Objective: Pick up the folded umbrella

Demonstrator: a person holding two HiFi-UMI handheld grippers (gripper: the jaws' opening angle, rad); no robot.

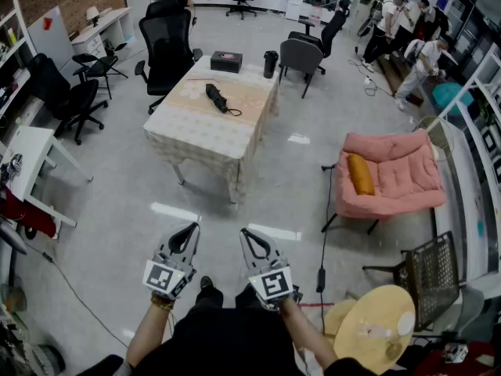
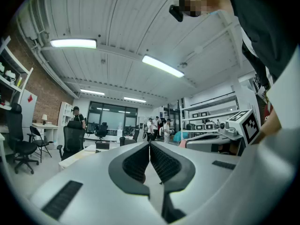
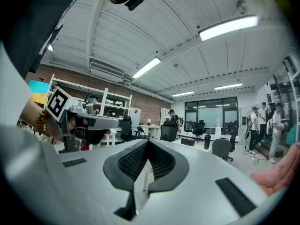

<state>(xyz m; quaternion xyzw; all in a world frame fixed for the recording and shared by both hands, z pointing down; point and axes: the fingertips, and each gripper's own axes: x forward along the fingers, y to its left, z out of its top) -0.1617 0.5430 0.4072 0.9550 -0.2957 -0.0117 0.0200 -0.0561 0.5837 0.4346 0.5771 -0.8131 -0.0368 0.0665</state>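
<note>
A black folded umbrella point(image 1: 217, 98) with a wrist strap lies on the cloth-covered table point(image 1: 202, 128), far across the floor from me. Both grippers are held close to the person's body, level, pointing toward the table. In the head view my left gripper point(image 1: 188, 229) and my right gripper point(image 1: 250, 234) sit side by side over the floor. The left gripper view shows its jaws point(image 2: 150, 145) touching at the tips with nothing between them. My right gripper point(image 3: 147, 141) is likewise shut and empty. The table's edge point(image 2: 75, 157) shows small in the left gripper view.
A black box point(image 1: 226, 61) and a dark tumbler point(image 1: 270, 63) stand at the table's far end. Office chairs point(image 1: 167, 49) ring the table. A pink lounge chair point(image 1: 389, 175) stands right, a round wooden table point(image 1: 377, 330) near right, a white desk point(image 1: 27, 159) left. People stand at the back right.
</note>
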